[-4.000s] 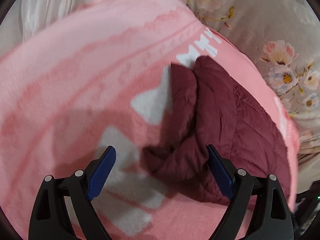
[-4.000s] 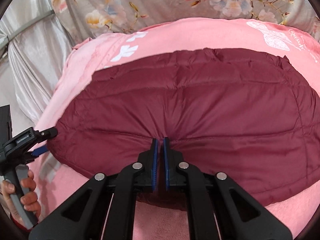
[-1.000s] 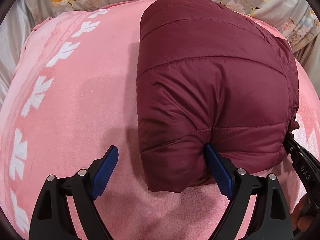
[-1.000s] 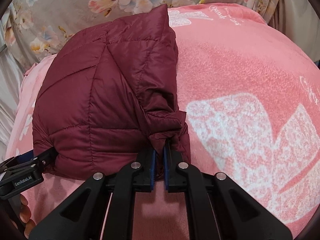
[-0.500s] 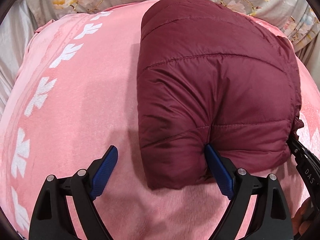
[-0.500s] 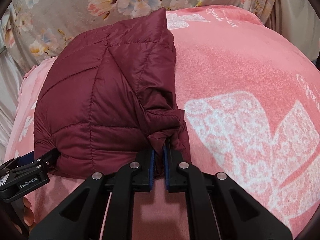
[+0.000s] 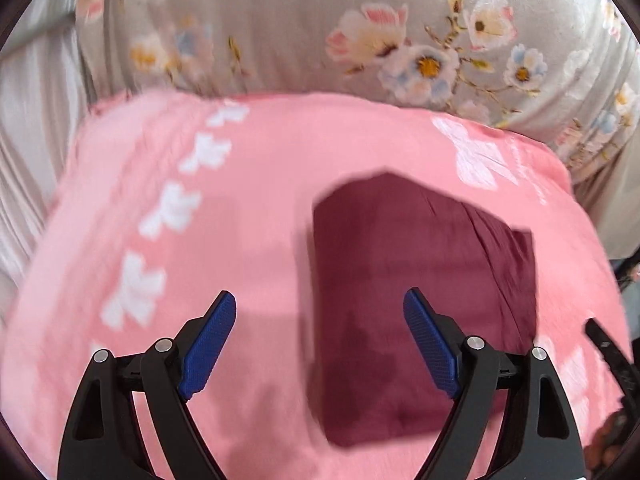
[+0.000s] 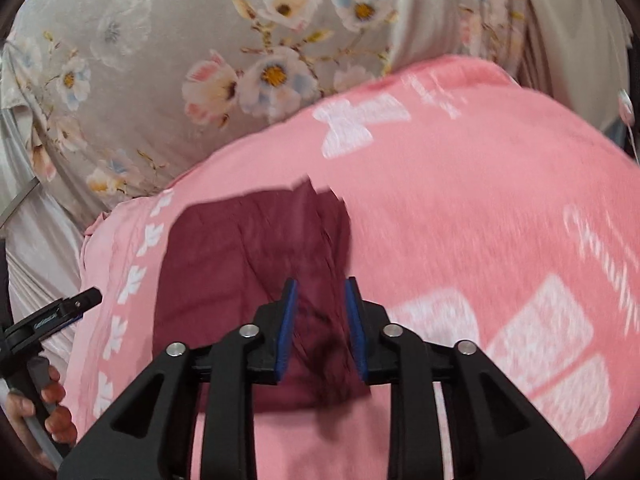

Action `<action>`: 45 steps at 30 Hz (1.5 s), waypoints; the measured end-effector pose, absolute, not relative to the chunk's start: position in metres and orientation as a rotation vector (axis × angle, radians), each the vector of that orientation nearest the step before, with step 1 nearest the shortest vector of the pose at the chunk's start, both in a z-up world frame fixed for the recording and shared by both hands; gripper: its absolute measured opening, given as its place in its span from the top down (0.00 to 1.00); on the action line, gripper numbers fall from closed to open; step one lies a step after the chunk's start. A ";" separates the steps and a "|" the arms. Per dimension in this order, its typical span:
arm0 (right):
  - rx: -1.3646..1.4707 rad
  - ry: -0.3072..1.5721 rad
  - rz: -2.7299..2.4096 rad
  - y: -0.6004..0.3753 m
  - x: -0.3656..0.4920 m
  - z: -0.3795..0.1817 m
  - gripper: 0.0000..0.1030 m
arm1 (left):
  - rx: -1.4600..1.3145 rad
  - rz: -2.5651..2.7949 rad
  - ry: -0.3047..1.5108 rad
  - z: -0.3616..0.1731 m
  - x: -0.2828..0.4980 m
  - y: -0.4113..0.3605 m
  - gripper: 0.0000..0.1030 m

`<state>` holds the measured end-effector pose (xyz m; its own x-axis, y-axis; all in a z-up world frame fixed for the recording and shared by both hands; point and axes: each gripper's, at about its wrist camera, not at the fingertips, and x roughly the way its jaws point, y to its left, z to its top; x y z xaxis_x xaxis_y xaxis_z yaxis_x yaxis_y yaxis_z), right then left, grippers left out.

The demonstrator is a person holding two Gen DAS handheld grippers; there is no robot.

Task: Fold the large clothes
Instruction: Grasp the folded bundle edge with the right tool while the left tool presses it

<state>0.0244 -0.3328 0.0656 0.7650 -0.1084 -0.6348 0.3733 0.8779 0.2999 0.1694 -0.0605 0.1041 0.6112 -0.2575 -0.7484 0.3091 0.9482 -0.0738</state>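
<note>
**Folded jacket released; a clean withdrawal is what the step calls for**

In the left wrist view the left gripper (image 7: 320,344) is seen with its jaws spread wide and nothing held between them; the blue pads (image 7: 210,346) hang above the surface, one over bare blanket, the other over the maroon jacket (image 7: 424,304). In the right wrist view the right gripper (image 8: 318,326) is parted only a little, and no cloth is seen pinched, though the jacket (image 8: 248,280) lies directly beneath the gap and contact cannot be ruled out through the blur.

The jacket is found as a compact, roughly rectangular bundle in the lower centre-right of the left view and the centre-left of the right view, resting on the pink blanket (image 7: 260,160). Floral bedding (image 7: 280,28) fills the upper part of both frames.

The fold is judged to be essentially complete. The step is best finished by lifting both grippers straight away, so that no puffy edge is caught and dragged open. The quilted fabric is likely to spring back, so a light press on the top layer may be warranted if it rises.
</note>
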 end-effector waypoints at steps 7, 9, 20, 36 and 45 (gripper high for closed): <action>0.496 0.728 -0.277 -0.347 0.117 0.055 0.67 | 0.109 -0.313 0.884 0.101 0.242 -0.103 0.28; 0.539 0.768 -0.286 -0.352 0.138 0.042 0.67 | 0.106 -0.327 0.908 0.091 0.256 -0.113 0.29; 0.556 0.868 -0.383 -0.364 0.188 -0.038 0.87 | 0.184 -0.335 0.976 0.019 0.288 -0.170 0.32; 0.408 0.813 -0.404 -0.357 0.199 -0.063 0.89 | 0.200 -0.283 0.863 -0.021 0.286 -0.188 0.18; 0.389 0.805 -0.412 -0.354 0.199 -0.065 0.89 | 0.195 -0.270 0.839 -0.026 0.285 -0.189 0.16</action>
